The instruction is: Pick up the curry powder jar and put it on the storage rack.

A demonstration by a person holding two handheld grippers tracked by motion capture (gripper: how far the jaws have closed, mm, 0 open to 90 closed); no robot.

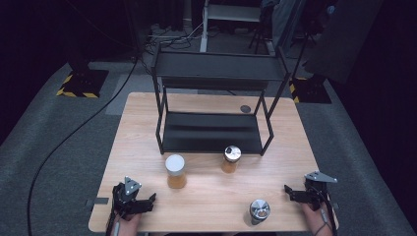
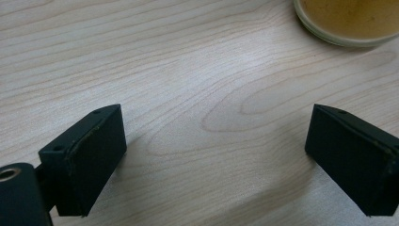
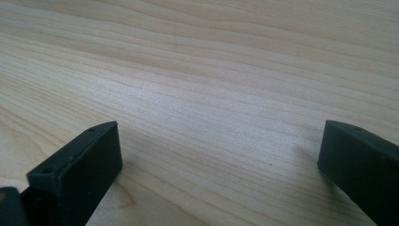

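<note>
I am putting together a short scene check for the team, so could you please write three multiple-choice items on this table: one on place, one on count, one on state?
1. Where is the black shelf rack?
A. far half of the table
B. near edge
C. on the floor

2. How many jars stand on the table?
A. one
B. three
C. five

3. How is the left gripper?
A. shut on a jar
B. shut, holding nothing
C. open

Answers:
1 A, it stands beyond the jars.
2 B: white-lidded jar, middle jar, near jar.
3 C, bare wood shows between its jaws.
</note>
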